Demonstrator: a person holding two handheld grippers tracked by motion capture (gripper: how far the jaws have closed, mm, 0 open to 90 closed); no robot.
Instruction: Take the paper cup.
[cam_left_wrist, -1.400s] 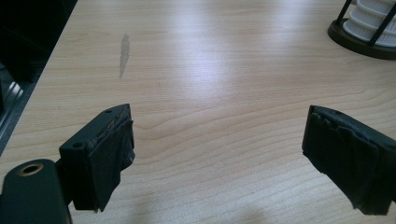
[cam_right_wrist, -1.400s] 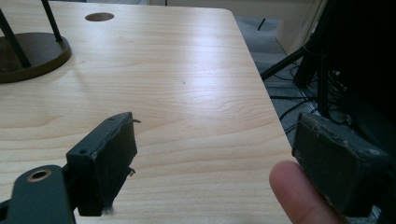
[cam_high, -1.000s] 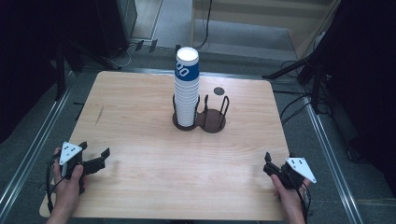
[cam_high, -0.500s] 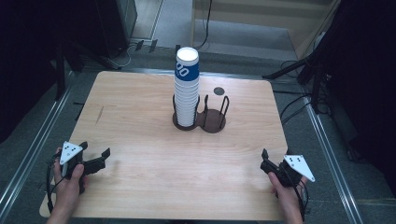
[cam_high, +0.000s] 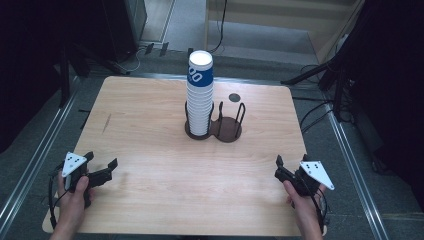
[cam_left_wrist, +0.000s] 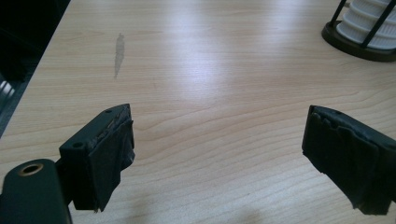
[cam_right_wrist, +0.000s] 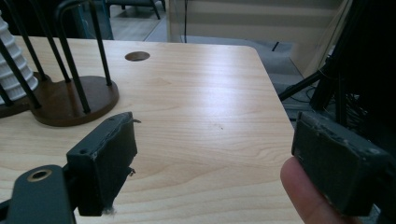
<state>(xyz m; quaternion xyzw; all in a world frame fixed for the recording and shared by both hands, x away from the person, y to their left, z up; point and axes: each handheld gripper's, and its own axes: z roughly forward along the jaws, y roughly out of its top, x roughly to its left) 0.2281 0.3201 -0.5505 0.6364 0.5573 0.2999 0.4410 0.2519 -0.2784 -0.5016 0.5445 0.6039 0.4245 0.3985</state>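
- My left claw (cam_high: 102, 169) sits over the near left corner of the table (cam_high: 150, 125), held in my left hand (cam_high: 75, 192). Its jaws stand wide apart with nothing between them; in the left gripper view only bare wood lies between the two black pads (cam_left_wrist: 105, 156).
- My right claw (cam_high: 281, 169) is over the near right corner, in my right hand (cam_high: 302, 200). Its jaws are also apart and grip nothing. In the right gripper view a fingertip (cam_right_wrist: 303, 186) of mine shows just under the right-hand jaw.
- The stack of cups (cam_high: 200, 95) stands upright in the middle of the table, towards the far side, well apart from both claws. The top cup is blue with white marks; those below are white.
- The stack sits in the left ring of a dark wire holder (cam_high: 229, 127); the right ring beside it has no cups in it.
- A small round hole (cam_high: 234, 97) is in the tabletop just beyond the holder.
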